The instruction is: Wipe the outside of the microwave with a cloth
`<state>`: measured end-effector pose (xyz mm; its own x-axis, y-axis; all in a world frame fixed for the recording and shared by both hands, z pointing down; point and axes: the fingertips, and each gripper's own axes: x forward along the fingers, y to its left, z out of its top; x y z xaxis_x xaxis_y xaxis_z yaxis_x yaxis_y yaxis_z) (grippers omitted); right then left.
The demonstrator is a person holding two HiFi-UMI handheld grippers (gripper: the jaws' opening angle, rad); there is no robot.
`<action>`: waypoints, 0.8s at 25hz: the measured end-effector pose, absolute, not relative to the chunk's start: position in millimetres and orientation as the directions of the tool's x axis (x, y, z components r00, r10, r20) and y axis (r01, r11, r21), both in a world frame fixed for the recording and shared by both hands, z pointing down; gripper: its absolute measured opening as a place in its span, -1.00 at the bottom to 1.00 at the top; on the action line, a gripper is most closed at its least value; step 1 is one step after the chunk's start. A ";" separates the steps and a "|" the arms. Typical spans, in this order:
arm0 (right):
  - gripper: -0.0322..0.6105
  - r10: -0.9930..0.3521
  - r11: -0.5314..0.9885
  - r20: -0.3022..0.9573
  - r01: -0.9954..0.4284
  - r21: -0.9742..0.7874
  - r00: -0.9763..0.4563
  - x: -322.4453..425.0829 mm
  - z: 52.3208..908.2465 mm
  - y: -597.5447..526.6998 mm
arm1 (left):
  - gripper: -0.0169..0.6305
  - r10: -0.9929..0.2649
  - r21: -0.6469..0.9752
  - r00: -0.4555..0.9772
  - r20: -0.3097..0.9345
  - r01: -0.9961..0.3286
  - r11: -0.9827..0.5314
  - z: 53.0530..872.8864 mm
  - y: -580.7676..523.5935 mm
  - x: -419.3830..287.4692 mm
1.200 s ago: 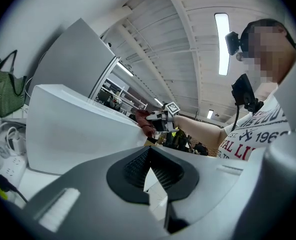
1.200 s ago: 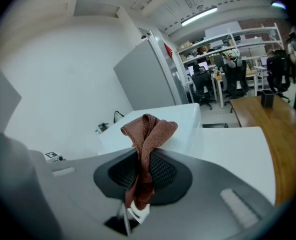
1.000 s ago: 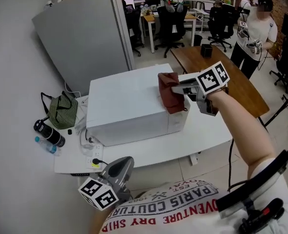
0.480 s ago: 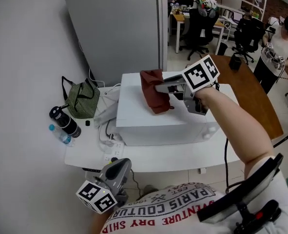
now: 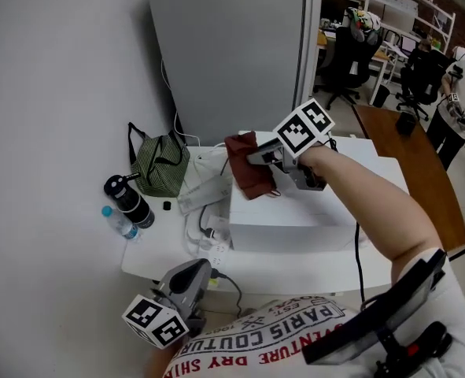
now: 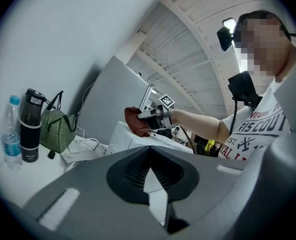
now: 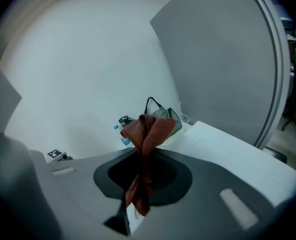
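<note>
The white microwave (image 5: 295, 211) stands on a white desk (image 5: 153, 252). My right gripper (image 5: 253, 160) is shut on a brown-red cloth (image 5: 248, 176) and holds it over the microwave's top left corner. In the right gripper view the cloth (image 7: 149, 134) bunches up out of the shut jaws of the right gripper (image 7: 139, 184), with the microwave's top (image 7: 228, 151) to the right. My left gripper (image 5: 204, 272) hangs low by the desk's front edge, shut with nothing in it. From the left gripper view (image 6: 149, 176) the cloth (image 6: 136, 122) shows above the microwave (image 6: 132, 142).
Left of the microwave lie a green striped bag (image 5: 160, 168), a black flask (image 5: 128, 200), a small water bottle (image 5: 119, 223) and loose cables with a power strip (image 5: 208, 233). A grey partition (image 5: 240, 53) stands behind. A wooden table (image 5: 409, 164) and office chairs are at the right.
My right gripper has carried the cloth leftward across the microwave's top to its left corner. The head view has swung left. The left gripper stays low and shut.
</note>
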<state>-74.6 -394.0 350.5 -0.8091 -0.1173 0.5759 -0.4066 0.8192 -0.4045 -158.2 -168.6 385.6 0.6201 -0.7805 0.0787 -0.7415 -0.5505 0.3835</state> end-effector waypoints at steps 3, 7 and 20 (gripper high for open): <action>-0.76 -0.126 0.805 0.625 -0.448 -0.389 -0.770 -67.1 368.0 -404.3 | -0.93 -0.763 0.387 0.641 0.085 -0.727 -0.567 389.9 -172.9 -155.3; -0.76 -0.174 0.818 0.688 -0.493 -0.297 -0.704 -42.2 384.4 -414.4 | -0.93 -0.743 0.395 0.664 0.089 -0.708 -0.586 395.3 -180.5 -149.8; -0.76 -0.343 0.608 0.726 -0.730 -0.311 -0.596 170.0 394.4 -407.8 | -0.93 -0.570 0.394 0.816 0.096 -0.557 -0.731 389.8 -205.6 -64.1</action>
<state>170.0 -407.8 394.4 -0.5957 -0.3434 0.7261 -0.7301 0.6084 -0.3112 -64.1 -205.6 389.8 0.8163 -0.5697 0.0960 -0.5566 -0.7312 0.3944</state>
